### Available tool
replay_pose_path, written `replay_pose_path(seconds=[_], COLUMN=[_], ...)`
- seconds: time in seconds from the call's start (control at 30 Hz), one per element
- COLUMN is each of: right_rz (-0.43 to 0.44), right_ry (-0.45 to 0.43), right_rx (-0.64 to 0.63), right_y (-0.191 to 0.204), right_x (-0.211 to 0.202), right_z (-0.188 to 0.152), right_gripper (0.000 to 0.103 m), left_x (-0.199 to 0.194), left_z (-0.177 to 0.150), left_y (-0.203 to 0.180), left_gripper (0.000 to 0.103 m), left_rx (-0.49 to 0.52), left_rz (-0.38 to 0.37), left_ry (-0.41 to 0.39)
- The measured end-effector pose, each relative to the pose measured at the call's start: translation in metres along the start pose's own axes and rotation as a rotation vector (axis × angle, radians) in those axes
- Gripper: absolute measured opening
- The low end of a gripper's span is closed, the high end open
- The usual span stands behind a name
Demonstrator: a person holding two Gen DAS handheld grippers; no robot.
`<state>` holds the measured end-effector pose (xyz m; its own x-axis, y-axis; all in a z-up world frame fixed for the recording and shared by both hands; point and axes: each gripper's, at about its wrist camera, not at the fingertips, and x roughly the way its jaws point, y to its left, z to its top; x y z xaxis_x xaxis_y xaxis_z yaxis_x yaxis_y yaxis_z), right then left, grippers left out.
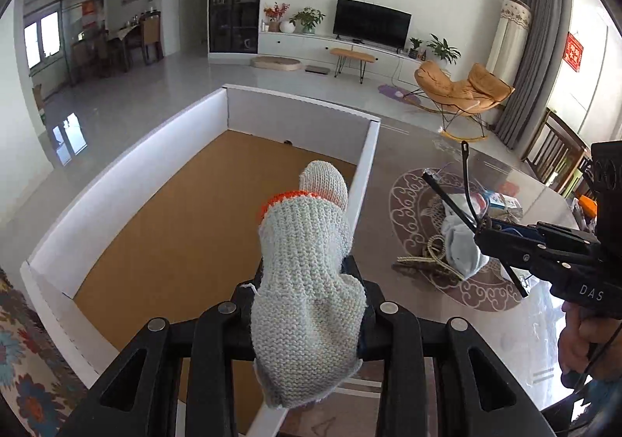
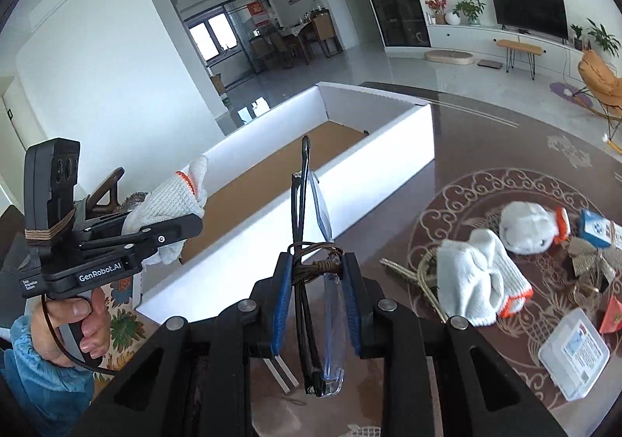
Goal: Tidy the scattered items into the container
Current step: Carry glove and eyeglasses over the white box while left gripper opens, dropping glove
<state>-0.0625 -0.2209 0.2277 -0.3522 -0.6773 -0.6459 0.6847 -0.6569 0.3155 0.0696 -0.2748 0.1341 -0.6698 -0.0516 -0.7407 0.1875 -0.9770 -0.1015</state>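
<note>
The left gripper (image 1: 307, 305) is pinching a knitted glove (image 1: 307, 281) with an orange cuff edge, and it holds it above the near corner of the box (image 1: 128, 157). The box is white with a brown floor, and no item shows inside it. The right gripper (image 2: 317, 293) is pressed together on folded glasses (image 2: 311, 227), which have a thin cord wound around them; they hang just beside the near wall of the box, not yet over it.

The glove looks soft and light. It will bend and droop, so I think a grip in the middle of the cloth is safe, and it should drop without trouble. The glasses are stiff but fragile, with a clear lens that may be slippery. I judge that the pads should hold the folded frame, not press hard on the lens.

On the table (image 2: 486, 149) a second glove (image 2: 482, 274), a white ball (image 2: 525, 227), a small plastic case (image 2: 575, 351) and other small things lie well apart from the box.

Readable writing: "GenRobot.AI" on the left gripper in the right view, and "DAS" on the right gripper in the left view. The label of the case is too blurred to read.
</note>
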Motion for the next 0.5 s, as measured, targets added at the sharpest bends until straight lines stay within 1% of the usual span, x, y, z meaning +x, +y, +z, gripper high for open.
replay_pose_path(seconds=[0.1, 0.17, 0.23, 0.3, 0.37, 0.43, 0.47, 0.5], right_rz=[0.012, 0.024, 0.023, -0.007, -0.048, -0.070, -0.071, -0.063], right_ry=[0.004, 0.025, 0.062, 0.109, 0.152, 0.183, 0.190, 0.195], right_rx=[-0.053, -0.044, -0.028, -0.036, -0.055, -0.060, -0.053, -0.040], right_y=[0.035, 0.051, 0.062, 0.072, 0.079, 0.083, 0.084, 0.080], right_x=[0.045, 0.080, 0.117, 0.154, 0.183, 0.202, 0.209, 0.215], right_z=[0.049, 0.075, 0.091, 0.099, 0.101, 0.099, 0.099, 0.098], right_gripper=[0.026, 0.026, 0.026, 0.026, 0.026, 0.026, 0.026, 0.028], left_x=[0.023, 0.038, 0.057, 0.076, 0.091, 0.104, 0.109, 0.113], left_z=[0.018, 0.025, 0.030, 0.031, 0.032, 0.031, 0.030, 0.029], left_y=[0.045, 0.065, 0.080, 0.090, 0.093, 0.096, 0.097, 0.098], left_gripper=[0.033, 0.033, 0.033, 0.033, 0.034, 0.035, 0.038, 0.039], left_rx=[-0.073, -0.106, -0.147, -0.188, -0.212, -0.220, -0.226, -0.232], left_rz=[0.051, 0.072, 0.077, 0.065, 0.068, 0.081, 0.093, 0.105], left_ry=[0.044, 0.071, 0.105, 0.141, 0.167, 0.192, 0.202, 0.218])
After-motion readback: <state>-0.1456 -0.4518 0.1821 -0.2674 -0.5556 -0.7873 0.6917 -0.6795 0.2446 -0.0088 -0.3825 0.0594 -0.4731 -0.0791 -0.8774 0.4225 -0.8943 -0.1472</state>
